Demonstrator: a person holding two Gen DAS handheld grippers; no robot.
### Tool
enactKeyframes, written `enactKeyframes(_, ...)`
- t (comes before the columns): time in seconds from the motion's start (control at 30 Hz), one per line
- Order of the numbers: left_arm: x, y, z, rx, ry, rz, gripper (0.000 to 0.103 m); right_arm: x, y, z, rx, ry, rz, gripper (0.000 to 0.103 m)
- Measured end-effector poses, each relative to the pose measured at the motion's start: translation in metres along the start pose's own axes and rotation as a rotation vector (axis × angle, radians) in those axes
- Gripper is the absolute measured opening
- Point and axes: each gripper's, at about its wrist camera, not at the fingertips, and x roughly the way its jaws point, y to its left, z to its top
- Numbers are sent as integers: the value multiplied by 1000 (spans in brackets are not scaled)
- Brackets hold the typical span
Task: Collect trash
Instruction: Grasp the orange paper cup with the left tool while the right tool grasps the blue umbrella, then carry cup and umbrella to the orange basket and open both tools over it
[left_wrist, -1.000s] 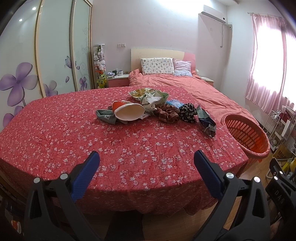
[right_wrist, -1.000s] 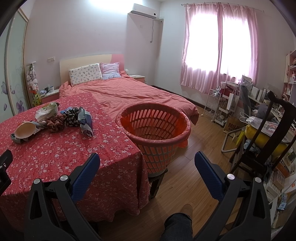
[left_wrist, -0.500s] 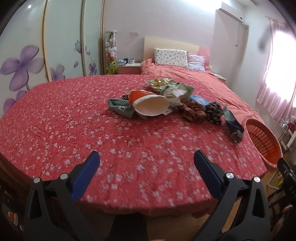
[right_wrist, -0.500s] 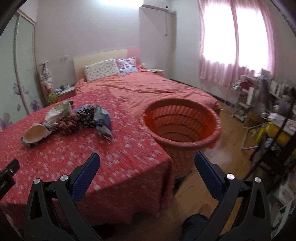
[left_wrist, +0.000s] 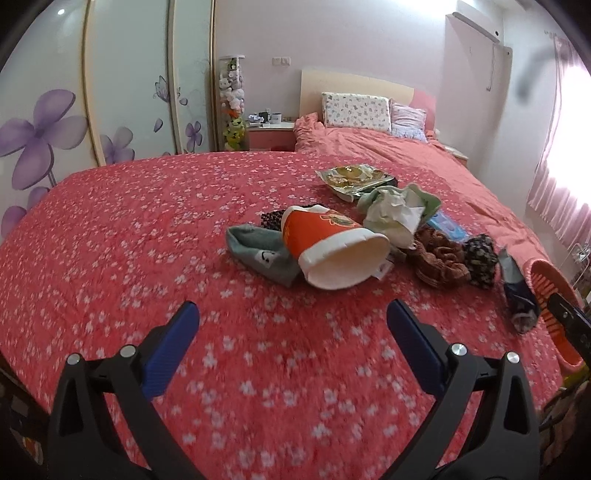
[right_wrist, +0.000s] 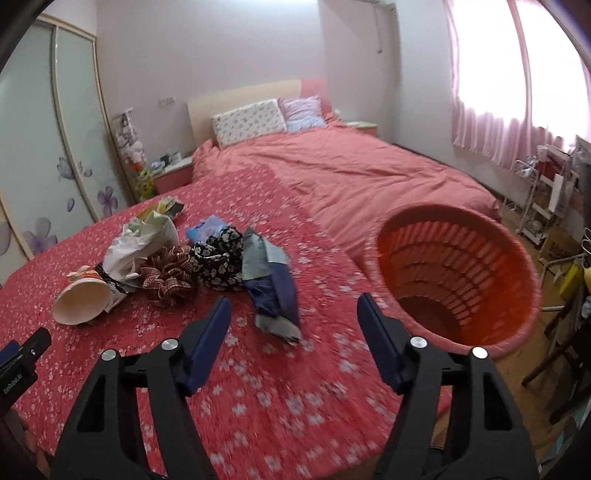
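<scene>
We hold our left gripper tilted downward, its blue-padded jaws spread wide with nothing between them. Our right gripper tilts down likewise, its jaws narrower and closing, and nothing sits between its pads either.

No text can be read anywhere. The orange cup bears a print too blurred to read. Small white lettering on the left gripper's body is illegible.
</scene>
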Motion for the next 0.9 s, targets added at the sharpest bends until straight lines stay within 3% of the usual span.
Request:
enactKeyframes(0.17,17,-2,9,24,1,-17,98,32,6,4,-17,76,19,61)
enactKeyframes(0.3,33,-3,15,30,19,-26,89,47,4,4,-12,116,16,56)
enactKeyframes(0.47,48,-6,23,37,33,-30,78,51,6,4,-18,128,15,41)
enactKeyframes(0.57,55,-7,26,36,43,-29,70,50,7,4,-22,120,20,39)
enactKeyframes(0.83,67,3,30,-7,85,-70,27,47,-1,5,-6,110,34,34)
enactKeyframes(0.9,67,5,30,-21,85,-77,21,45,-3,6,1,107,35,34)
